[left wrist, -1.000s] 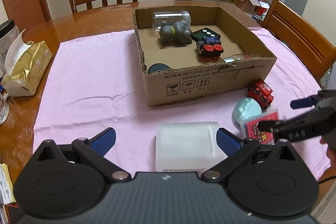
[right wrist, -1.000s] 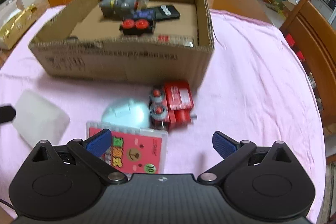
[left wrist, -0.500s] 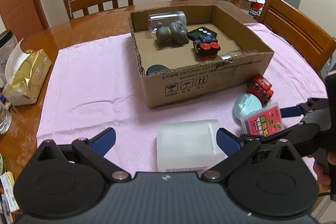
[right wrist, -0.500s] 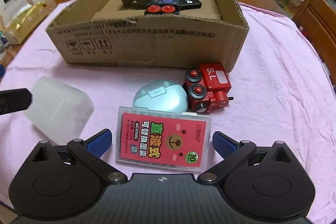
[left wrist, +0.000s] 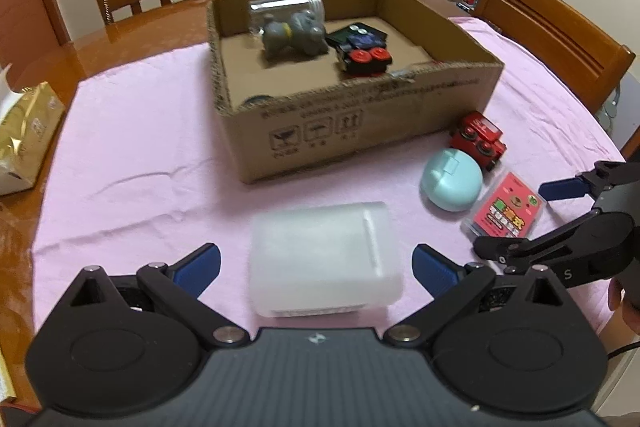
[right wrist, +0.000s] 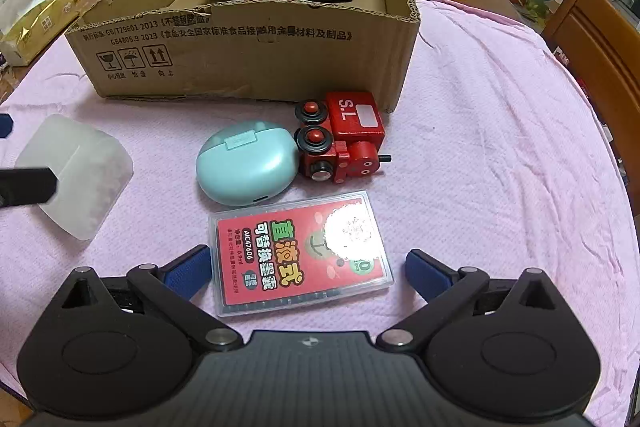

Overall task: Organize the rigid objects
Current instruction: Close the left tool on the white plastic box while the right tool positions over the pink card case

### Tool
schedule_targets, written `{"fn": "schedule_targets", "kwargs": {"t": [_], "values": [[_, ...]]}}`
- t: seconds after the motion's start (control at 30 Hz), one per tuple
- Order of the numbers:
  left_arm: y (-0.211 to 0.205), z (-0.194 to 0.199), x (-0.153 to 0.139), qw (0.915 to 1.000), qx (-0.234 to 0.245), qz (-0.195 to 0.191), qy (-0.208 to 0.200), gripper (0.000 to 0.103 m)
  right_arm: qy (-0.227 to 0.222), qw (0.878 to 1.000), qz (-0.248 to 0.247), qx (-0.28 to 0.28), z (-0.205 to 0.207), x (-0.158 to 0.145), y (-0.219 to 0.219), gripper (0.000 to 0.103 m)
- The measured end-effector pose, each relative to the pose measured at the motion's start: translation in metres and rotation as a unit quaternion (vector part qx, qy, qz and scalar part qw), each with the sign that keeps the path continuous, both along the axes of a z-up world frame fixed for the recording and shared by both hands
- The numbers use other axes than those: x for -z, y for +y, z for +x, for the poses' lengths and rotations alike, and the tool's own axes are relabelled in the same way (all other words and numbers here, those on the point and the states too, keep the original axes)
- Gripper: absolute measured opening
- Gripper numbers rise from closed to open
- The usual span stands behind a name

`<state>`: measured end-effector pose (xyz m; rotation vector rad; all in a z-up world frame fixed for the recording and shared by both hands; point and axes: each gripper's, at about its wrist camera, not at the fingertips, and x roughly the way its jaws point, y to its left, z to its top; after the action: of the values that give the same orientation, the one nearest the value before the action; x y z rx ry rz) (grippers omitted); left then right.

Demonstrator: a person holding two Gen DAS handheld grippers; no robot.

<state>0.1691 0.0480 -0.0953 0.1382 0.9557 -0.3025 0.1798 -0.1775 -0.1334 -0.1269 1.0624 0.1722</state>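
Several toys already lie in the cardboard box (right wrist: 248, 39), but both grippers are spread: the left gripper (left wrist: 316, 263) around the white container (left wrist: 324, 259), the right gripper (right wrist: 308, 267) around the red card case (right wrist: 300, 251).

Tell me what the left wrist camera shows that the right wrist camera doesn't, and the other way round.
Only the left wrist view shows the left gripper itself, open around the frosted plastic box, and the whole right gripper from the side. Only the right wrist view shows the S.L lettering on the red toy train and the printed text on the red card case. Both show the cardboard box, teal round case and pink cloth.
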Motion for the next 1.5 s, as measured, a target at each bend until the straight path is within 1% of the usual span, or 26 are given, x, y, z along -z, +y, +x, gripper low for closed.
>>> {"fn": "schedule_targets", "kwargs": {"t": [0.33, 0.4, 0.6, 0.63, 0.7, 0.73, 0.77, 0.8, 1.0, 1.17, 1.23, 1.5], "values": [[-0.013, 0.006, 0.021, 0.9997, -0.010, 0.019, 0.009, 0.101, -0.008, 1.000, 0.001, -0.001, -0.003, 0.000, 0.000, 0.103], [-0.015, 0.008, 0.023, 0.9996, -0.014, 0.021, 0.010, 0.100, -0.011, 1.000, 0.002, -0.001, -0.004, 0.000, 0.000, 0.103], [-0.015, 0.012, 0.027, 0.9994, -0.026, 0.017, 0.016, 0.098, -0.010, 1.000, 0.002, -0.002, -0.005, -0.001, -0.001, 0.103], [-0.015, 0.013, 0.027, 0.9994, -0.026, 0.018, 0.017, 0.097, -0.009, 1.000, 0.001, -0.002, -0.004, -0.001, 0.000, 0.103], [-0.016, 0.014, 0.028, 0.9993, -0.026, 0.018, 0.018, 0.091, -0.006, 1.000, 0.001, -0.006, -0.003, -0.001, 0.000, 0.103], [-0.016, 0.015, 0.029, 0.9992, -0.028, 0.018, 0.021, 0.089, -0.004, 1.000, 0.000, -0.010, -0.001, -0.002, 0.000, 0.103], [-0.016, 0.016, 0.031, 0.9991, -0.029, 0.017, 0.026, 0.084, -0.002, 1.000, 0.000, -0.016, 0.000, -0.002, 0.001, 0.103], [-0.015, 0.018, 0.032, 0.9989, -0.032, 0.016, 0.030, 0.083, 0.000, 1.000, 0.000, -0.022, 0.002, -0.002, 0.001, 0.103], [-0.015, 0.020, 0.032, 0.9988, -0.033, 0.015, 0.031, 0.083, 0.007, 0.997, -0.003, -0.073, 0.009, -0.004, 0.009, 0.103], [-0.015, 0.023, 0.032, 0.9987, -0.036, 0.013, 0.033, 0.083, 0.008, 0.996, 0.001, -0.093, 0.009, -0.007, 0.010, 0.095], [-0.015, 0.023, 0.031, 0.9988, -0.034, 0.014, 0.034, 0.083, 0.009, 0.995, 0.001, -0.100, 0.010, -0.008, 0.009, 0.094], [-0.015, 0.025, 0.026, 0.9988, -0.033, 0.016, 0.032, 0.084, 0.014, 0.989, 0.001, -0.147, 0.013, -0.009, 0.004, 0.094]]}}
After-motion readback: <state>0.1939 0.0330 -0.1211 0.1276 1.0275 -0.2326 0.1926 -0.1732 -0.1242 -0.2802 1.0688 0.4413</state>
